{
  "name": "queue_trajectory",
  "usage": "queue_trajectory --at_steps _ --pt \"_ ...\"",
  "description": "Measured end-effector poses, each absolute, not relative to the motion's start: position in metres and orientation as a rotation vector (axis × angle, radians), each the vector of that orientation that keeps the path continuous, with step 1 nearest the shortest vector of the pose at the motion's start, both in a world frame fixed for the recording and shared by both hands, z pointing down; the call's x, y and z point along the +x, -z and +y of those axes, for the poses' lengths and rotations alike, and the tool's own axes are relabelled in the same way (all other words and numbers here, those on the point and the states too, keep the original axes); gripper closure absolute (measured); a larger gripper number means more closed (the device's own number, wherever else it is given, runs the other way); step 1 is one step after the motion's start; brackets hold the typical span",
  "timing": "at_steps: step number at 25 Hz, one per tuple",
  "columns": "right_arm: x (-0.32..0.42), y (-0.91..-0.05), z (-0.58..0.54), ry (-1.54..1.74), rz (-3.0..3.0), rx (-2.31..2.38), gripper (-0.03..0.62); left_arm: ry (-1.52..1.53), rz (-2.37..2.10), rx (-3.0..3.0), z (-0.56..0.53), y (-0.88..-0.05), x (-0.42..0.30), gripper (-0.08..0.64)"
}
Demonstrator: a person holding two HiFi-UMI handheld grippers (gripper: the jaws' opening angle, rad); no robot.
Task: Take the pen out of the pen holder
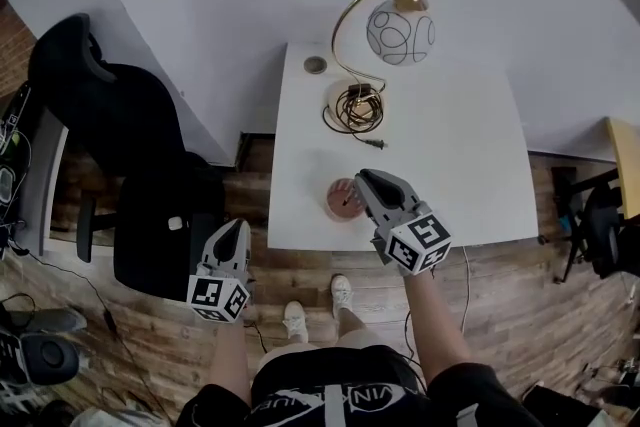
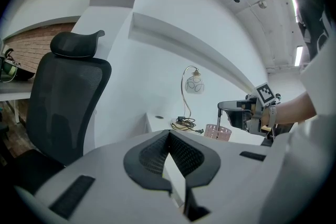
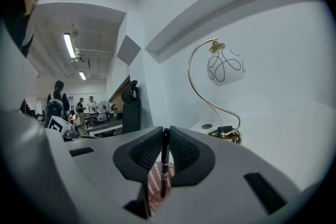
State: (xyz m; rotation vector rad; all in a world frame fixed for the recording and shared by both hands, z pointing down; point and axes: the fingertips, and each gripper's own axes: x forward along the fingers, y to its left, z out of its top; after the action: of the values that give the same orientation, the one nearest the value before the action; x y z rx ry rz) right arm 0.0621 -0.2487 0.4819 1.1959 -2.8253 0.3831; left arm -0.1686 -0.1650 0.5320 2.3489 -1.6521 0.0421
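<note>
The right tongs (image 1: 362,181) are clamped on the pen (image 3: 165,157), which stands upright between the pads, its lower end hanging over the mouth of the pink pen holder (image 3: 154,182); so the grasp is made and the lift looks only part done; what is left, by my reading, is to raise the pen clear of the rim and carry it away. The left tongs (image 1: 238,227) are closed on nothing and hang off the near-left corner of the table (image 1: 470,145), well apart from the holder.

The head view gives the layout: the holder sits near the table's front edge, with a coil of cable (image 1: 355,107) and a lamp (image 1: 400,30) farther back, and a black chair (image 1: 120,115) to the left; but the pen there is barely a dark speck. The right gripper view shows the grip itself, close up; the left gripper view shows it from the side, where the pen's tip appears level with the holder's rim or just inside it.
</note>
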Motion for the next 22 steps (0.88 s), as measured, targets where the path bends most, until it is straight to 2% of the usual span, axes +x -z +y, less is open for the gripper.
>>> queue_trajectory --at_steps 22 --pt "0.08 -0.429 -0.231 -0.274 -2.853 1.354 0.54 -0.014 -1.632 2.412 -0.165 -0.501 -0.173 0.548"
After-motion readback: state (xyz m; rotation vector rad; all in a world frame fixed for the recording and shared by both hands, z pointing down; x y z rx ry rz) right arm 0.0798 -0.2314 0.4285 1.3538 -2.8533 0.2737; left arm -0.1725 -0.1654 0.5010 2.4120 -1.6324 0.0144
